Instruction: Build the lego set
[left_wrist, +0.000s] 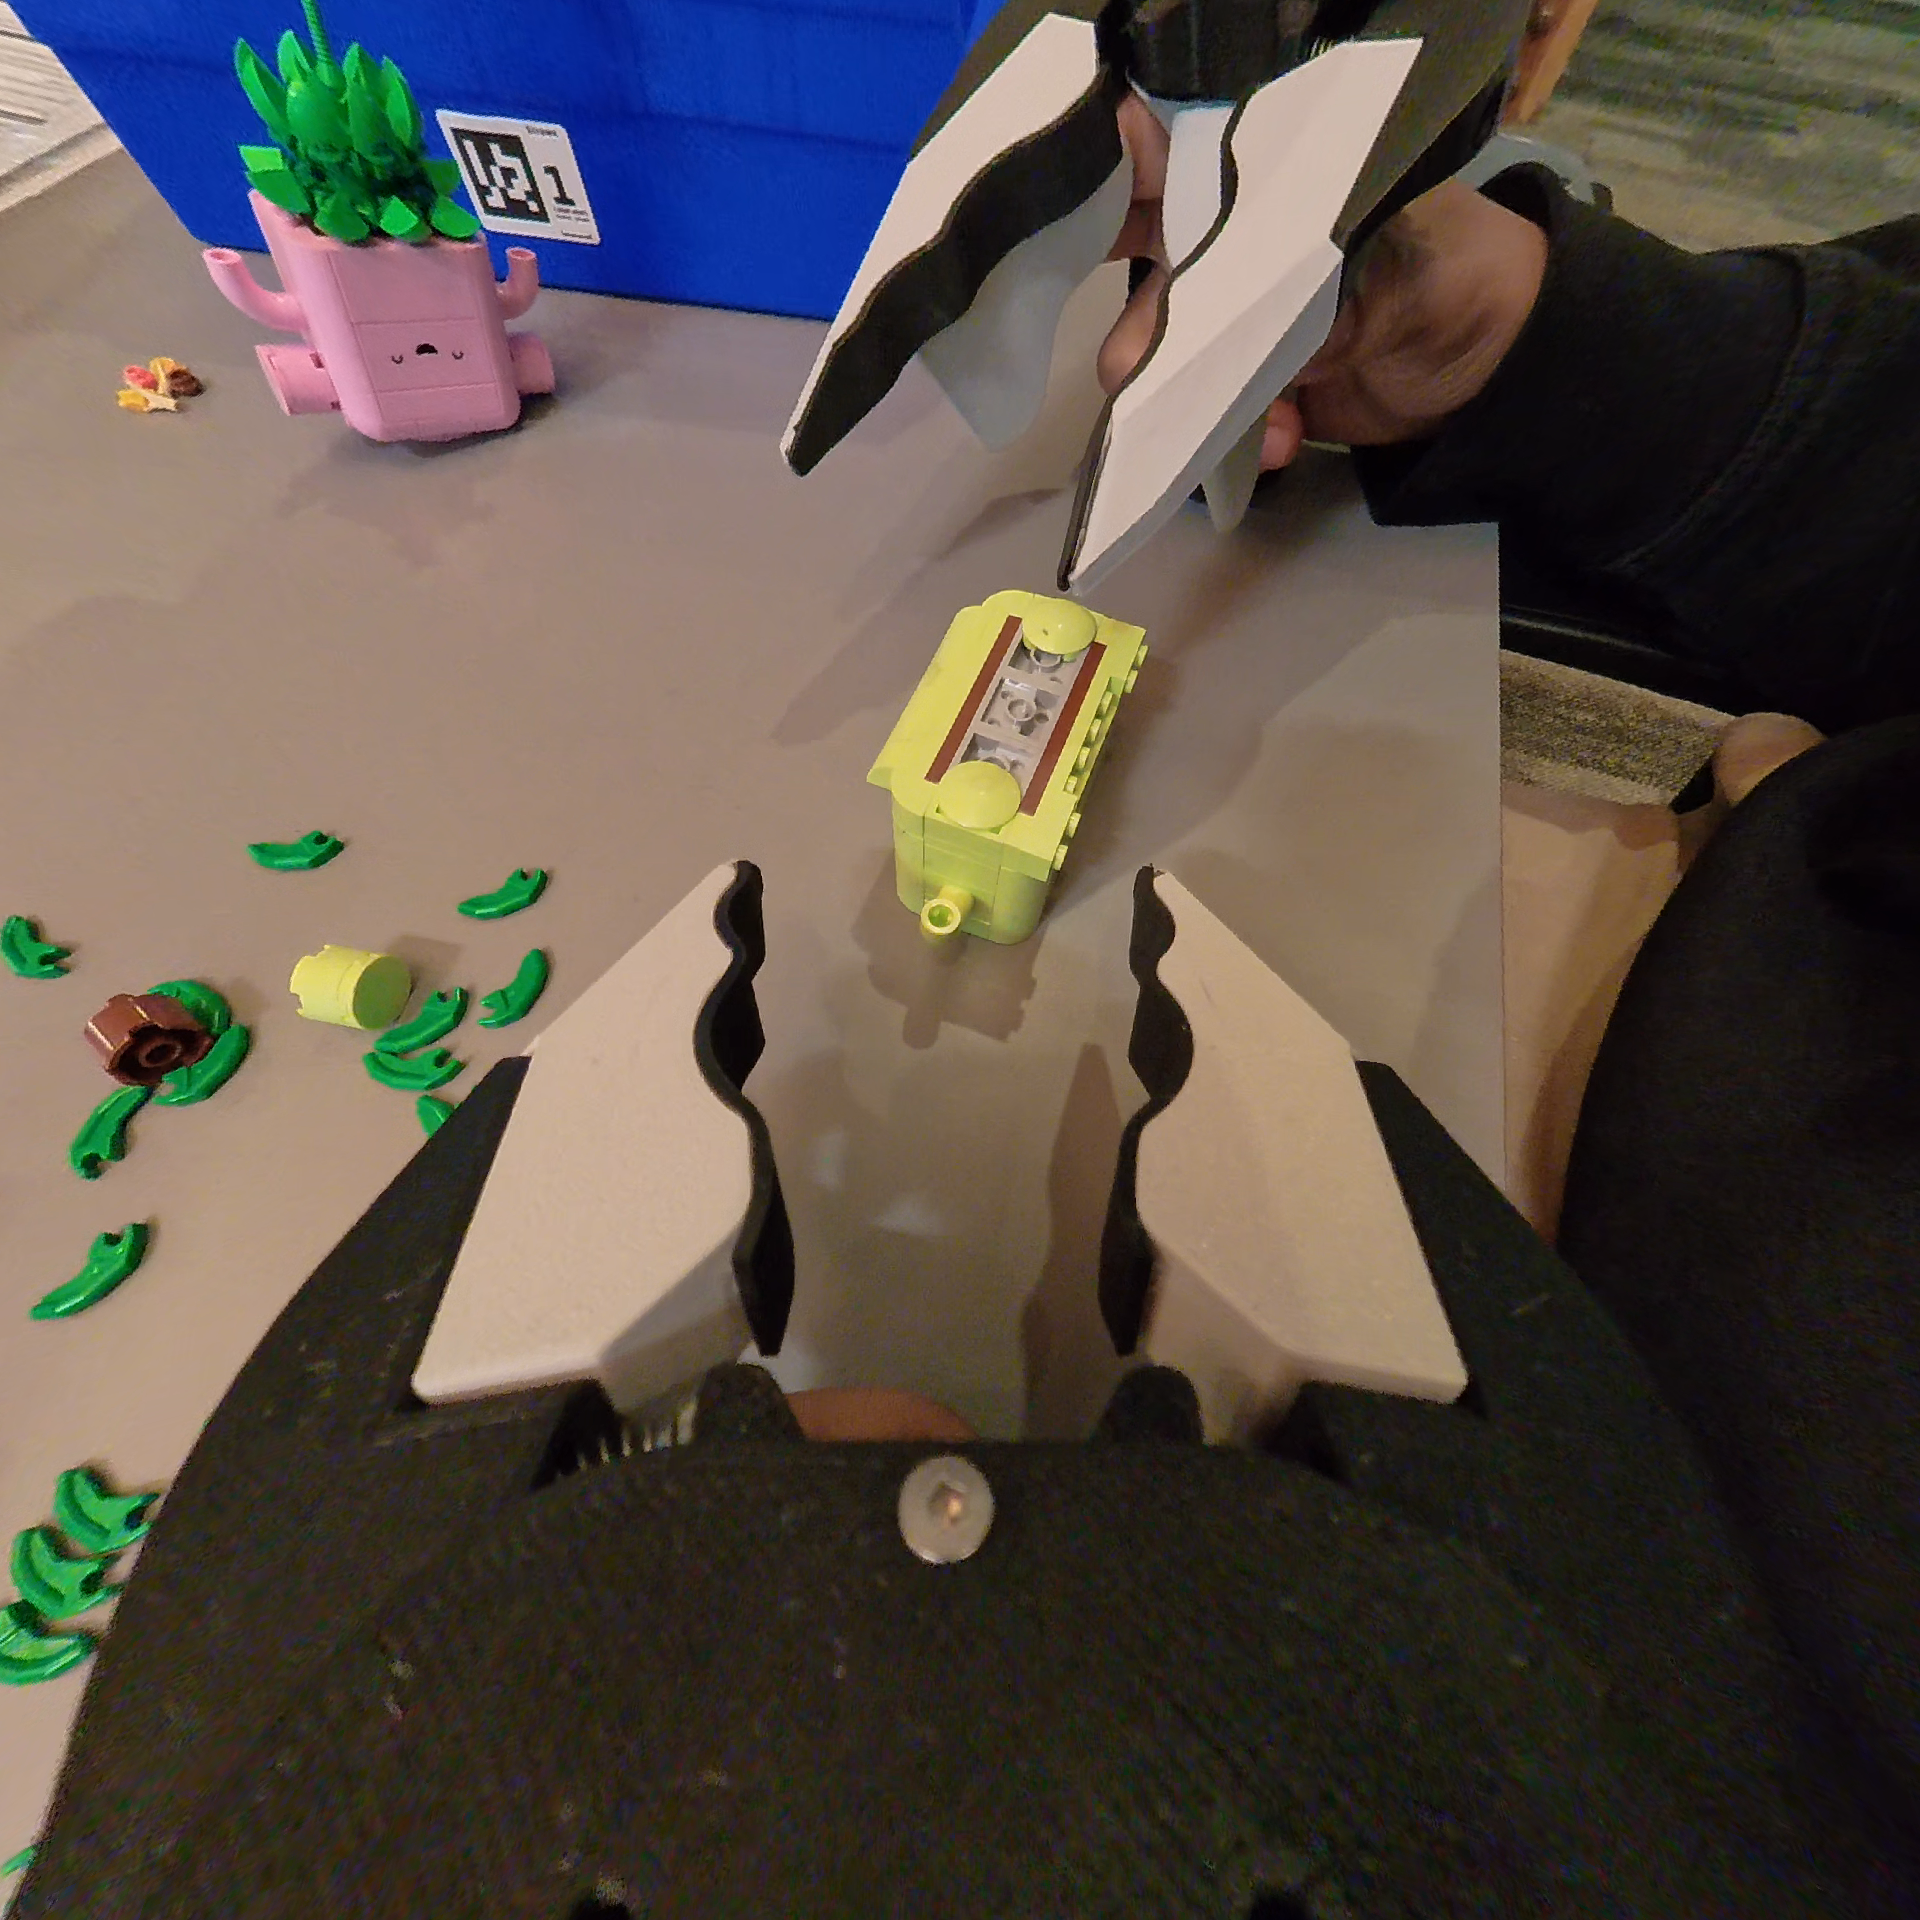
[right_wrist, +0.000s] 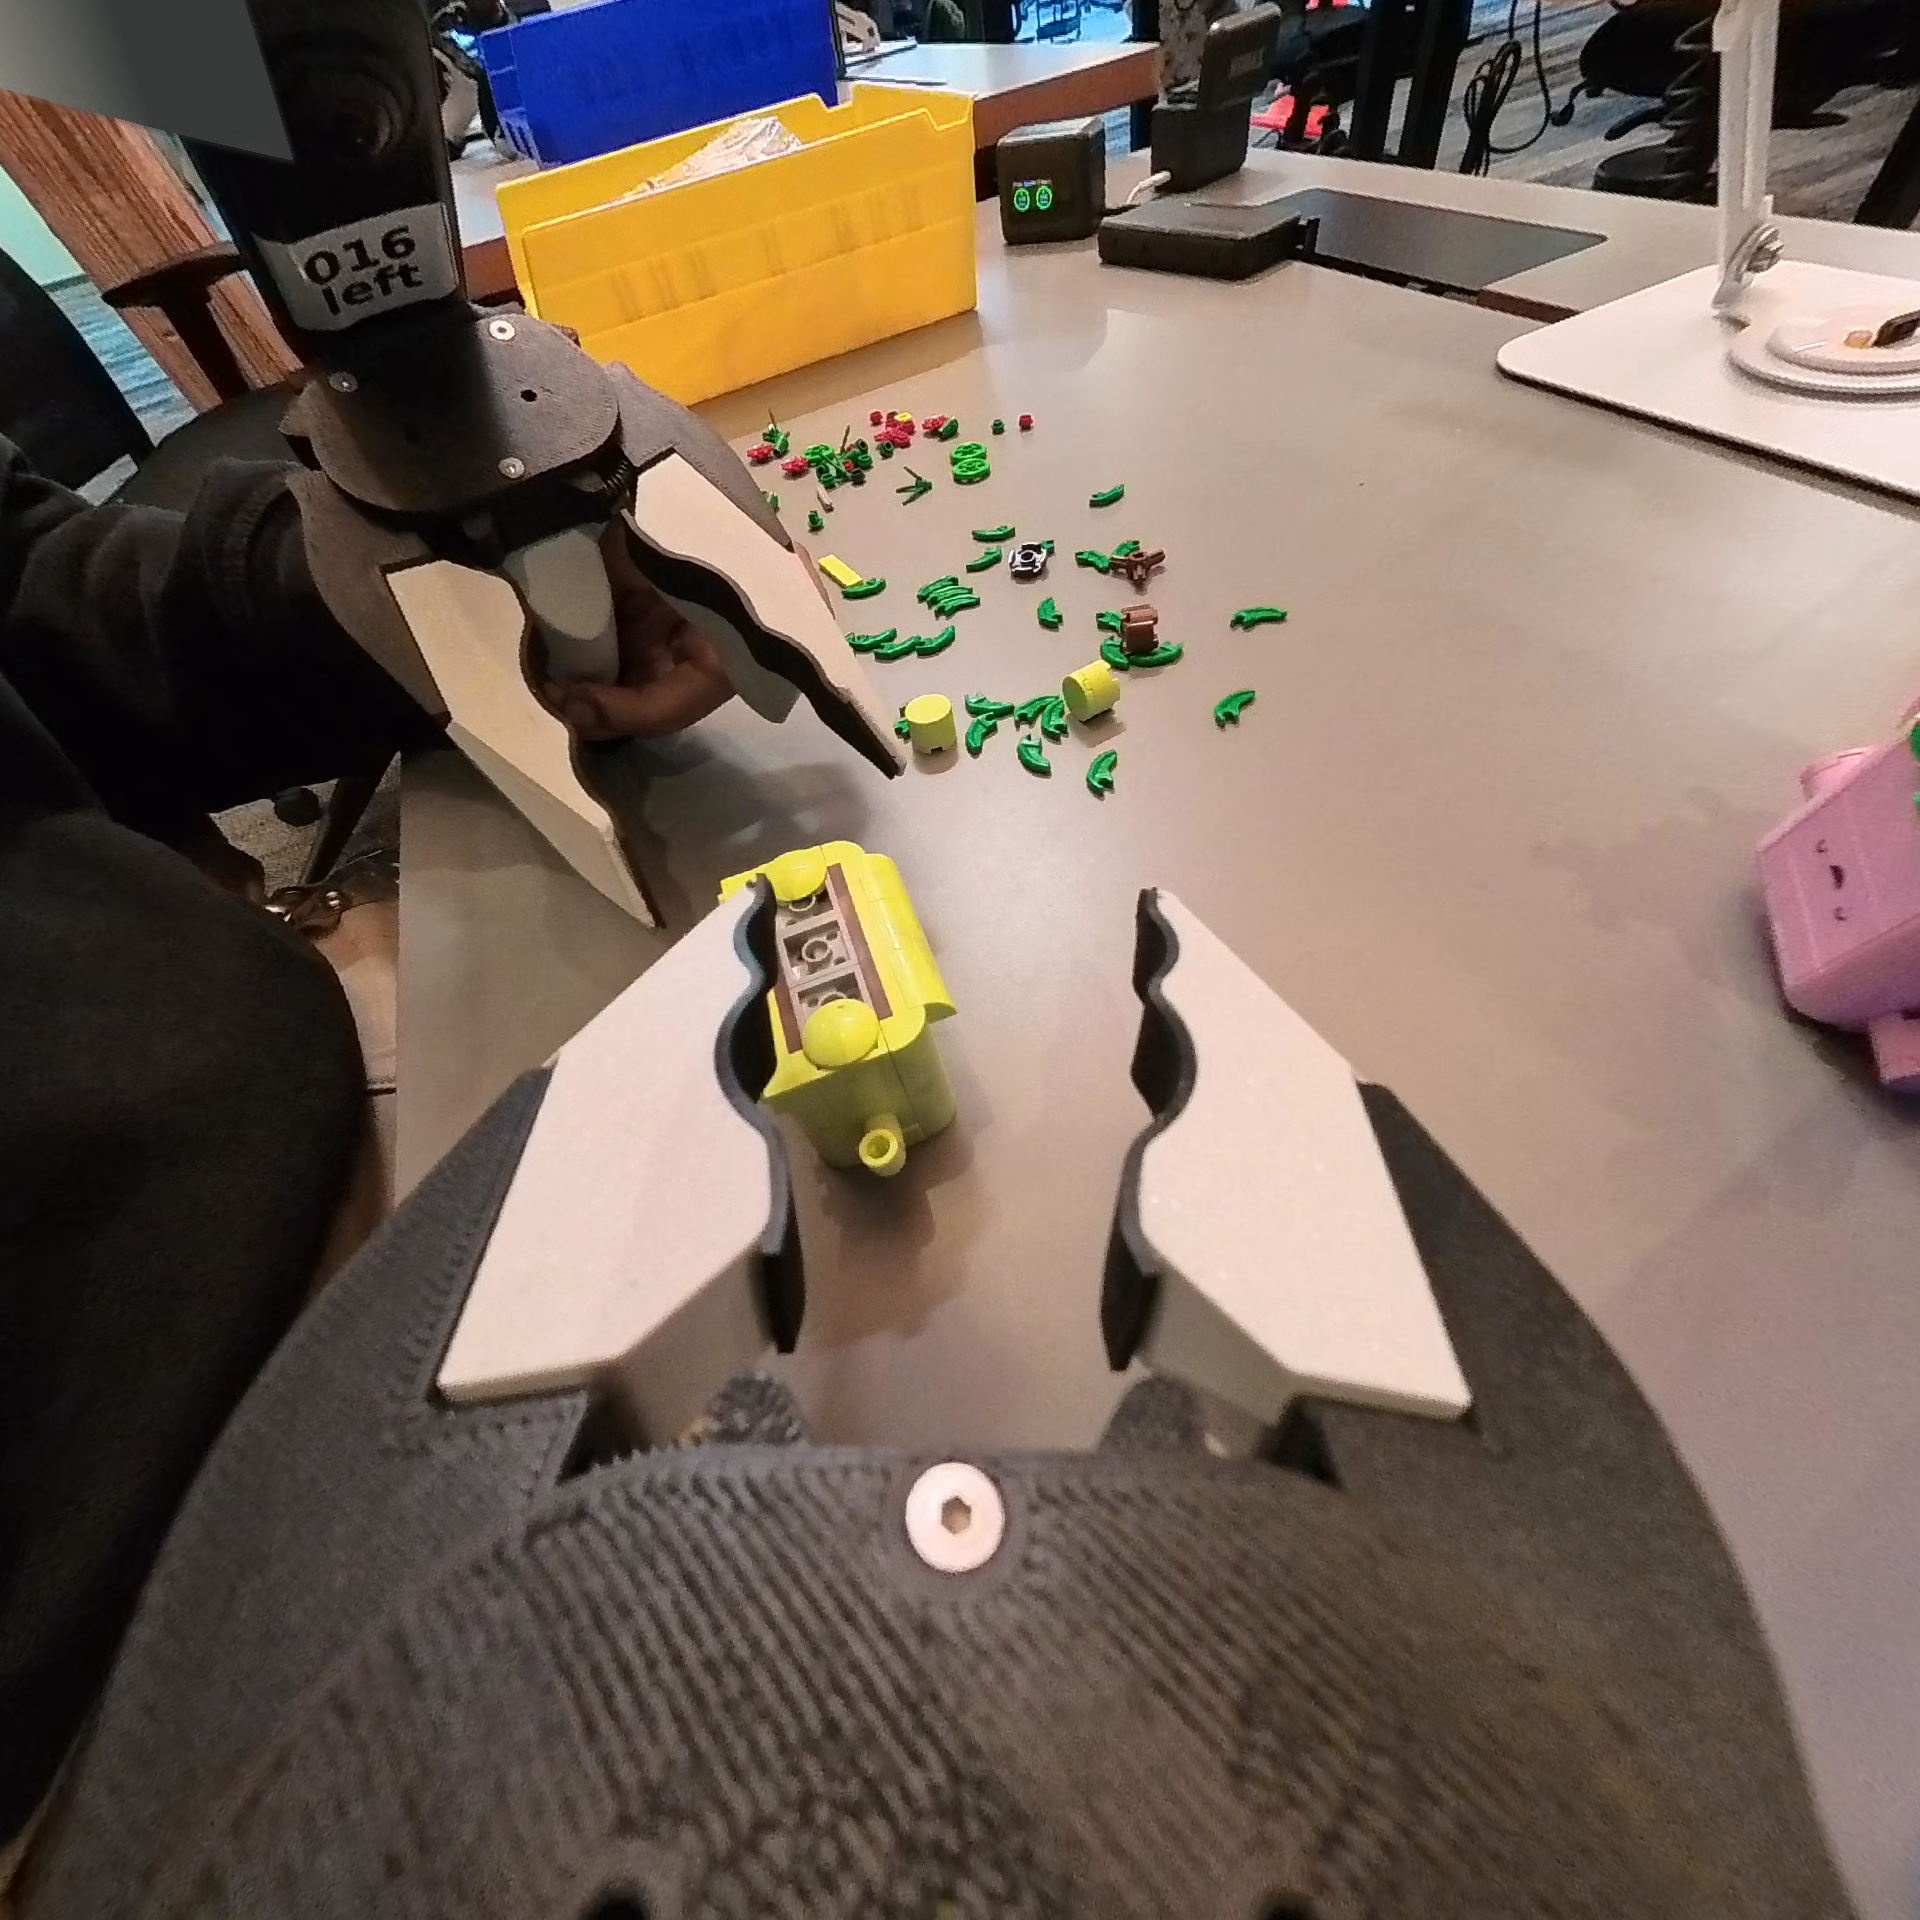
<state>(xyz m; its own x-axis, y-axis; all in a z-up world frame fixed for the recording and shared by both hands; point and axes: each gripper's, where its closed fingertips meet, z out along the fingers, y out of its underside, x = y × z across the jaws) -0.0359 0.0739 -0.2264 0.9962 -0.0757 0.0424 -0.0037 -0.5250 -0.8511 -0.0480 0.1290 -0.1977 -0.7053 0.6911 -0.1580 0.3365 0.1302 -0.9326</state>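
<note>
A lime-green lego body (left_wrist: 1003, 769) lies on the grey table (left_wrist: 520, 623), its open face up showing grey studs, brown strips and two lime domes. My left gripper (left_wrist: 945, 883) is open and empty just short of its near end. My right gripper (left_wrist: 935, 520) comes from the far side, open, one fingertip close to the body's far end. In the right wrist view the body (right_wrist: 862, 997) sits by my right gripper's (right_wrist: 954, 899) left finger, which hides part of it. The left gripper (right_wrist: 774, 844) hangs open beyond it.
A pink pot figure with a green plant (left_wrist: 405, 332) stands far left. Lime cylinders (right_wrist: 1091, 691), green leaves (right_wrist: 945, 592) and a brown piece (right_wrist: 1140, 627) lie scattered. A blue bin (left_wrist: 675, 104), a yellow bin (right_wrist: 748, 239) and a white stand base (right_wrist: 1662, 384) are at the back. The table edge (left_wrist: 1501, 831) is near. There is about 7 cm between the tips of the two grippers.
</note>
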